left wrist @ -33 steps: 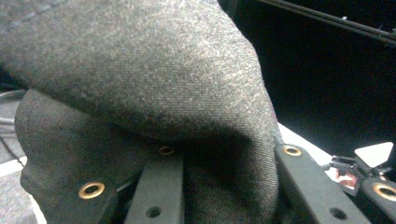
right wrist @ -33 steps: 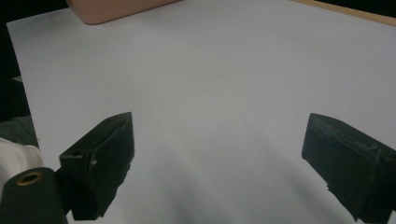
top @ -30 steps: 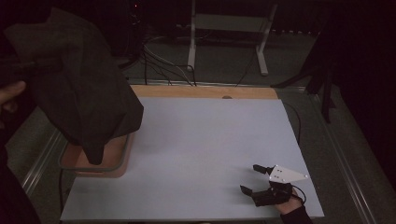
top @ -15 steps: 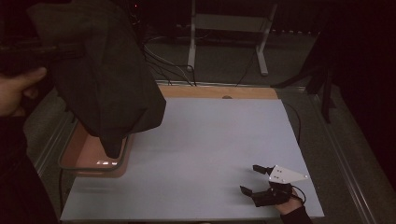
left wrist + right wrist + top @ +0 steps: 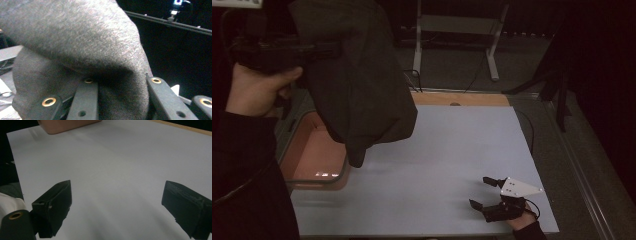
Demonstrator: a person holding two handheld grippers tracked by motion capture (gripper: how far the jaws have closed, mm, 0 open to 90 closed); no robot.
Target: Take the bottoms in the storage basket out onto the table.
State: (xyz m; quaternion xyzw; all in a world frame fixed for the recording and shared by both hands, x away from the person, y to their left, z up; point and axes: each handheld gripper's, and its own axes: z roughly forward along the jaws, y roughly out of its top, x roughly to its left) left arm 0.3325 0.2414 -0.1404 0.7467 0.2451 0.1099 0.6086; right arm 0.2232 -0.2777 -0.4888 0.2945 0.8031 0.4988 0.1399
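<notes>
**Dark garment held up over the table's left edge**

Left gripper (image 5: 324, 50) raised high at the far left, level, held in the person's left hand (image 5: 254, 92). Its jaws are clamped on a fold of a dark grey garment (image 5: 359, 90); in the left gripper view the woven cloth (image 5: 82, 50) bunches between and over the black jaws. The garment hangs free in the air, its lowest tip dangling above the right rim of a pink basin (image 5: 312, 150) and clear of the surface. The basin sits at the table's left edge, partly off the white tabletop (image 5: 452, 165).

Right gripper (image 5: 484, 192) rests low near the table's near right corner, grey plate on top. Its jaws stand wide apart with nothing between them; the right gripper view shows bare white tabletop (image 5: 112, 170) between them.
</notes>
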